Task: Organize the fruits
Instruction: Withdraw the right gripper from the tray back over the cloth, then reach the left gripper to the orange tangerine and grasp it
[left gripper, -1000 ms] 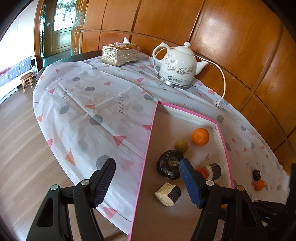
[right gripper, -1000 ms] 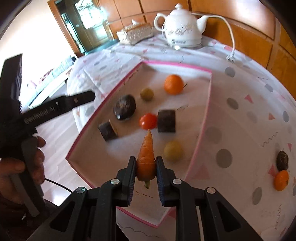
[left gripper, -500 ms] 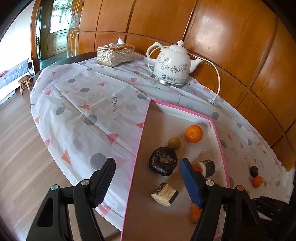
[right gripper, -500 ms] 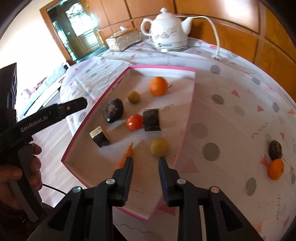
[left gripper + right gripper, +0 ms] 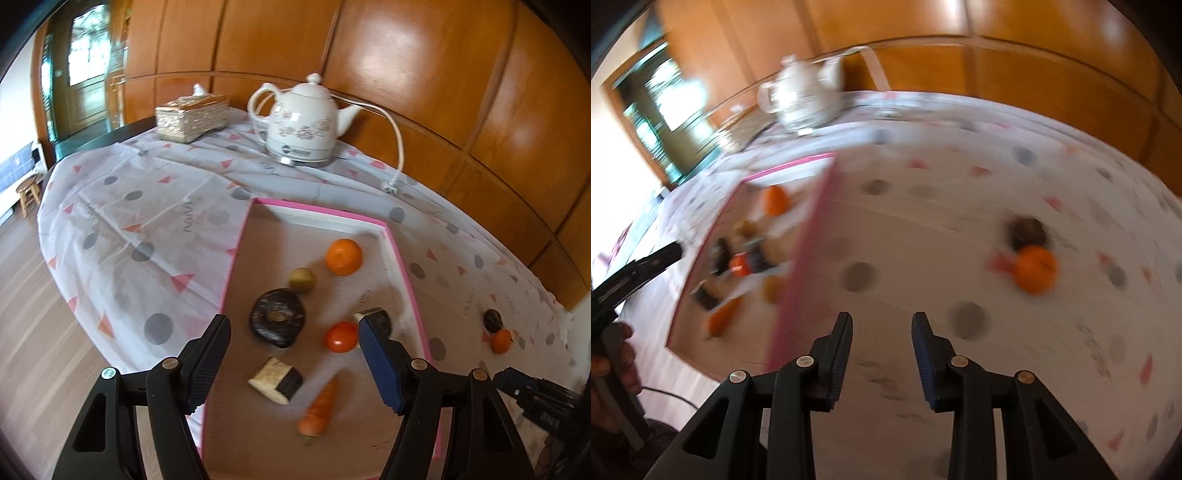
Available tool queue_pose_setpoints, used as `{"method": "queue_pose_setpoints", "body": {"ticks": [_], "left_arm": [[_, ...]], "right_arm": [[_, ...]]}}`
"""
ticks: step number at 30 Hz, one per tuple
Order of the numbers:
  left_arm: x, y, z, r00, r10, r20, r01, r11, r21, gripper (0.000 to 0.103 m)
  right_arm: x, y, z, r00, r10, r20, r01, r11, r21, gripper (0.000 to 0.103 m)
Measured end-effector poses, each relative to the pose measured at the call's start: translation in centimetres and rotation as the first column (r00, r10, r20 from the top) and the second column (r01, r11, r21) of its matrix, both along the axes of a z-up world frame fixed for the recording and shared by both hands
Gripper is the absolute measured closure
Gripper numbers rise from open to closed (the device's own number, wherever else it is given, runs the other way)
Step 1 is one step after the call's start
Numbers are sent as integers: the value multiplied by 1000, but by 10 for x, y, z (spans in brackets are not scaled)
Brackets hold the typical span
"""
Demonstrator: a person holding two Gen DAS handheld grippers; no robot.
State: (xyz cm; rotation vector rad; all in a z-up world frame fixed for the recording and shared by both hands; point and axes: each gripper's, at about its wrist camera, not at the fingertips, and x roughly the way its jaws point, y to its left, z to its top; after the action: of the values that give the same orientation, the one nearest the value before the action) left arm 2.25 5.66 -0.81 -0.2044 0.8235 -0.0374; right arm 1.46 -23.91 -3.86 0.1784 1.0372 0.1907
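Fruits lie partly in the pink-rimmed tray (image 5: 404,269), partly loose on the cloth beyond it.

A carrot (image 5: 318,410), a red tomato (image 5: 340,336), an orange (image 5: 343,257), a small greenish fruit (image 5: 302,280), a dark round fruit (image 5: 277,322) and a cut dark-skinned piece (image 5: 276,380) sit inside the tray, ahead of the left gripper (image 5: 295,363), whose jaws stand apart with nothing between them. The right gripper (image 5: 882,354) tilts down over the spotted tablecloth (image 5: 923,229) just right of the tray's wall, its jaws opening and empty; a second orange (image 5: 1034,274) touching a dark fruit (image 5: 1028,229) lies ahead to its right. A white kettle (image 5: 301,123) and a tissue box (image 5: 192,117) stand far beyond.
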Motion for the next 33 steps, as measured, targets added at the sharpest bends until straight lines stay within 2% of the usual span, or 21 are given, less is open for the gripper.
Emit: {"method": "queue_pose_setpoints", "body": {"ticks": [6, 12, 19, 24, 27, 33], "left_arm": [[6, -31, 6, 996, -94, 5, 93, 995, 17, 31], [13, -74, 10, 975, -223, -6, 223, 975, 23, 31], [20, -138, 8, 918, -396, -36, 397, 918, 14, 32], [24, -190, 0, 859, -510, -50, 511, 859, 15, 39], [30, -218, -9, 831, -552, -74, 553, 833, 4, 45], [34, -261, -23, 798, -592, -111, 596, 803, 2, 45]], "right_arm": [[-15, -67, -16, 976, -213, -40, 212, 977, -13, 70], [-28, -109, -23, 937, -345, -49, 344, 938, -32, 70], [-45, -140, -29, 895, -444, -51, 441, 896, -52, 70], [-53, -149, -28, 868, -497, -24, 493, 866, -82, 70], [-56, -153, -29, 860, -511, -20, 507, 857, -91, 70], [-61, -161, -33, 844, -536, -22, 531, 841, -103, 70]]}}
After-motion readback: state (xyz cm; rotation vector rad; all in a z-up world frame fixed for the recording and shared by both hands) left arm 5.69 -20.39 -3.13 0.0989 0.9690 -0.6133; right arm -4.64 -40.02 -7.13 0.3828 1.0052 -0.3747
